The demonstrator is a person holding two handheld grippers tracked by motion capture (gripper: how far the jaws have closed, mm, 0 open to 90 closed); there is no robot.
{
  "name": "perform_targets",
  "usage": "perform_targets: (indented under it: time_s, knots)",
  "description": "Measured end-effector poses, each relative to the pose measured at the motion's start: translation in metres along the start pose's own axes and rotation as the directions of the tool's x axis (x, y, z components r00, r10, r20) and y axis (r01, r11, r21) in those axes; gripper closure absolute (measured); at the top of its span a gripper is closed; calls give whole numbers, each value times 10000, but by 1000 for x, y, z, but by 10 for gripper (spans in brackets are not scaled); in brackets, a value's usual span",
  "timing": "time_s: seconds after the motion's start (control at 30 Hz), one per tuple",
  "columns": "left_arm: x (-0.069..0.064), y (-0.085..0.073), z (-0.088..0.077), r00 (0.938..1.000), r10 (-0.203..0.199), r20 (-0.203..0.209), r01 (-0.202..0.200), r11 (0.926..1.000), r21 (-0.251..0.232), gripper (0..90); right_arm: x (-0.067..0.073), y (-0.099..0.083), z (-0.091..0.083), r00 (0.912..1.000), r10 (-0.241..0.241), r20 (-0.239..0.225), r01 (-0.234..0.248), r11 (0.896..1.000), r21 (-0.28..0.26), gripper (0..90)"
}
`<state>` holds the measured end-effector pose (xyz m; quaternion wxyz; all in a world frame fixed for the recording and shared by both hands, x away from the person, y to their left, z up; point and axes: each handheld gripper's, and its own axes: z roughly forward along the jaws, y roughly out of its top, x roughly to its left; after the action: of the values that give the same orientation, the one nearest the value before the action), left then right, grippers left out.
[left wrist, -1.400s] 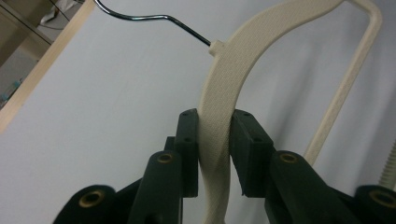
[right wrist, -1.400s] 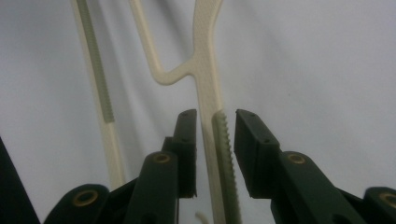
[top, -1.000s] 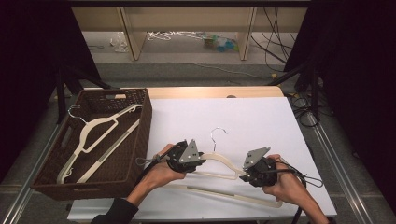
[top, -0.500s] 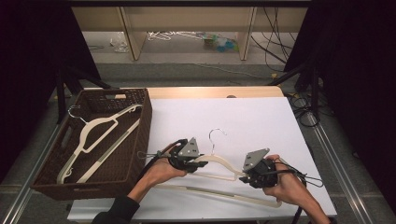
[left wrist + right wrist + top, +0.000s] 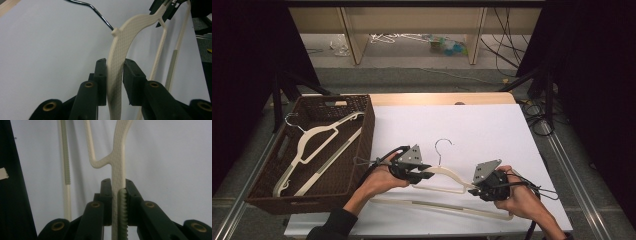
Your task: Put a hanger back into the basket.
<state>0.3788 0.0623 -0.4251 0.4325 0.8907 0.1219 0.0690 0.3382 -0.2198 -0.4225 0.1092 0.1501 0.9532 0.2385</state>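
Note:
A cream plastic hanger (image 5: 447, 172) with a metal hook (image 5: 443, 145) lies on the white table (image 5: 472, 125), and both grippers hold it. My left gripper (image 5: 424, 175) is shut on its left arm; in the left gripper view the pads (image 5: 101, 75) press the textured arm (image 5: 117, 60) from both sides. My right gripper (image 5: 477, 187) is shut on the right arm. In the right gripper view the arm (image 5: 117, 157) and a ribbed strip (image 5: 122, 207) sit between the jaws of my right gripper (image 5: 117, 185). The hanger's long lower bar (image 5: 437, 205) runs near the front edge.
A dark wicker basket (image 5: 364, 145) stands at the table's left edge with another cream hanger (image 5: 314, 137) inside. Cables (image 5: 537, 187) trail by the right hand. Shelves and clutter sit on the floor beyond the table's far edge.
The left hand has shifted slightly on the hanger's left arm. The right hand and the hanger have stayed where they were.

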Motion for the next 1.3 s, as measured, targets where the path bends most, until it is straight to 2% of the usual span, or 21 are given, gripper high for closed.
perform_targets:
  time_s: [0.1,0.13,0.3,0.47,0.6,0.63,0.67,0.73,0.77,0.83,0.87,0.9,0.93,0.97,1.0,1.13,1.2,1.23,1.3]
  knots:
    - [-3,2,-5,9999,-77,104,77,10000,62,751,-1,-1,-1,10000,76,-16,-76,9999,-92,778]
    - [-3,3,-7,9998,-7,184,6,10000,45,756,-1,-1,-2,9998,179,-62,-180,9998,-120,745]
    - [-10,6,-16,9983,-185,557,192,9997,-137,789,-1,-1,-5,9982,526,285,-516,9981,-334,597]
    - [-23,13,-18,9977,-147,657,158,9997,-168,829,0,-2,-12,9921,1008,745,-955,9928,-719,467]
    - [-29,17,-19,9968,-364,707,391,9985,-374,839,-2,-3,-20,9854,1438,910,-1339,9852,-1071,439]
    - [-29,19,-20,9975,-335,615,358,9987,-365,841,-1,-3,-22,9823,1649,884,-1543,9812,-1162,426]
    - [-30,20,-20,9973,-443,590,468,9980,-421,841,-2,-4,-24,9816,1657,948,-1521,9789,-1363,412]
    - [-31,23,-22,9979,-406,513,426,9984,-376,845,-3,-3,-29,9761,1904,1044,-1716,9710,-1663,393]
    - [-32,24,-23,9973,-559,482,581,9973,-458,847,-3,-3,-32,9763,1892,1047,-1701,9709,-1684,377]
    - [-32,26,-24,9979,-472,448,487,9983,-334,854,-3,-2,-37,9702,2056,1281,-1787,9645,-1945,351]
    - [-33,26,-24,9984,-478,309,487,9984,-300,857,-3,-2,-39,9664,2204,1321,-1904,9595,-2078,332]
    - [-32,26,-25,9989,-423,190,427,9989,-215,857,-5,-2,-42,9619,2397,1313,-2031,9485,-2432,333]
    - [-32,25,-24,9991,-404,100,405,9991,-147,857,-5,-2,-43,9595,2528,1239,-2146,9417,-2593,325]
    - [-32,24,-24,9992,-395,63,396,9992,-81,858,-6,-2,-47,9611,2553,1050,-2219,9408,-2564,325]
    - [-31,23,-25,9990,-451,-11,451,9989,-94,858,-5,-2,-48,9590,2644,1017,-2316,9385,-2563,324]
    - [-28,21,-28,9972,-723,-172,720,9973,-140,858,-6,-4,-48,9589,2624,1081,-2270,9379,-2624,314]
    - [-26,20,-30,9958,-898,-201,896,9959,-105,858,-5,-4,-50,9560,2691,1165,-2311,9360,-2657,310]
    - [-26,20,-31,9950,-977,-201,974,9952,-129,858,-3,-4,-51,9548,2775,1064,-2422,9340,-2627,310]
    - [-24,19,-35,9933,-1124,-284,1121,9936,-115,858,-2,-4,-53,9578,2666,1076,-2299,9349,-2705,310]
